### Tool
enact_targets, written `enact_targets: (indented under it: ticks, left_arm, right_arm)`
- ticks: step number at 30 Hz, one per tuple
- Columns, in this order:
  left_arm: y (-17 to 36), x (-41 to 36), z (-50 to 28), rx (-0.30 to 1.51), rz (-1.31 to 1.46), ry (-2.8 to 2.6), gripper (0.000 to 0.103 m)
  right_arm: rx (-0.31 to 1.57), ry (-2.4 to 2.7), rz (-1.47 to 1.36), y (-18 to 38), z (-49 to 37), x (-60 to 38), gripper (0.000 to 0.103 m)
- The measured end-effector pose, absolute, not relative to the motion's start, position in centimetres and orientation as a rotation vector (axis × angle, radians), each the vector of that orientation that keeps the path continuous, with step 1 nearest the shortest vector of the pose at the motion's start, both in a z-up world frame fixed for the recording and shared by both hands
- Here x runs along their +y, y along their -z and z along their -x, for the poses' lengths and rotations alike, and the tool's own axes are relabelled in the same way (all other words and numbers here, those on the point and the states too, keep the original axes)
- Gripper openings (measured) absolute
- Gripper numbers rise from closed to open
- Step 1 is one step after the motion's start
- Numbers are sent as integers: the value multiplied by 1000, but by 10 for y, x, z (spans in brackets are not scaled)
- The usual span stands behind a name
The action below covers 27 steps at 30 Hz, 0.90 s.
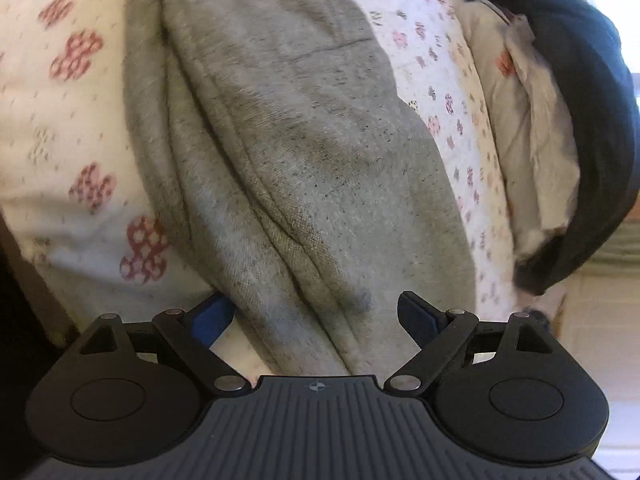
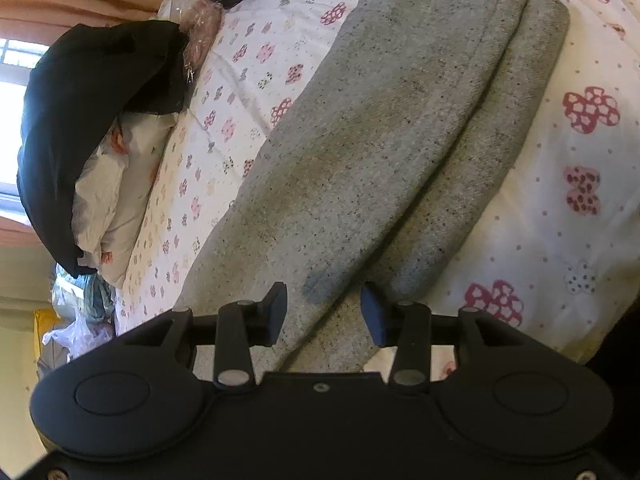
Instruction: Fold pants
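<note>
Grey fleece, thick and a bit pilled, so these pants (image 2: 384,128) are going to handle like any sweatpants: soft, floppy, no stiffness at all, with enough weight that they'll sag the moment I lift one end. Not slippery though, the knit should bite on my pads fine, and nothing here is fragile.

They're lying on the bed (image 2: 560,208), on the flowery sheet, already doubled lengthwise with one leg stacked on the other, the top one sitting slightly off so the lower edge peeks out along the side. A dark garment (image 2: 100,120) over a pillow sits well off to the side, out of the way.

My left gripper (image 1: 316,316) has its jaws wide apart straddling the near end of the cloth, nothing pinched. My right gripper (image 2: 324,312) has its jaws partway apart and opening, fabric between the tips, but I don't think they're pressing on it.

Where I'd grab: both layers together at the near end, one corner each, pinching deep enough past the edge to catch the bottom leg too. Grab only the top layer and the stack will slide apart.
</note>
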<state>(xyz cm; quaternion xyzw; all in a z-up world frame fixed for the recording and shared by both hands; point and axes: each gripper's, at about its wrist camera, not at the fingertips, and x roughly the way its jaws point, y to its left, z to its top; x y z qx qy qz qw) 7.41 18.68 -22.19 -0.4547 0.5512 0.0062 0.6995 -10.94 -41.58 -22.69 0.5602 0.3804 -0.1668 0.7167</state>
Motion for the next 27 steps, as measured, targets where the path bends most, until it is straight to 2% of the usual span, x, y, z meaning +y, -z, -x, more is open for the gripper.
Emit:
enact_targets:
  ticks: [2, 8, 16, 23, 24, 25, 26, 27]
  left_arm:
    - [210, 189, -64, 1259, 1048, 5, 89]
    - [166, 181, -59, 1105, 1030, 104, 90]
    - [225, 188, -77, 1081, 1141, -17, 89]
    - [235, 179, -85, 1026, 1143, 8, 88]
    - [234, 179, -85, 1017, 1140, 9, 86]
    - [233, 179, -85, 1007, 1137, 11, 79]
    - [232, 178, -86, 1003, 1129, 8, 65]
    - [232, 178, -87, 1007, 1122, 1, 59]
  right_arm:
    - [849, 364, -1236, 227, 109, -415, 53]
    - [864, 355, -1213, 227, 105, -416, 53]
    - [873, 348, -1195, 226, 103, -414, 53]
    - [868, 368, -1193, 227, 107, -418, 53]
    - [864, 371, -1196, 227, 108, -419, 53]
    - [860, 376, -1201, 228, 110, -420, 53]
    - [851, 384, -1209, 229, 111, -422, 53]
    - [842, 395, -1216, 229, 113, -424, 53]
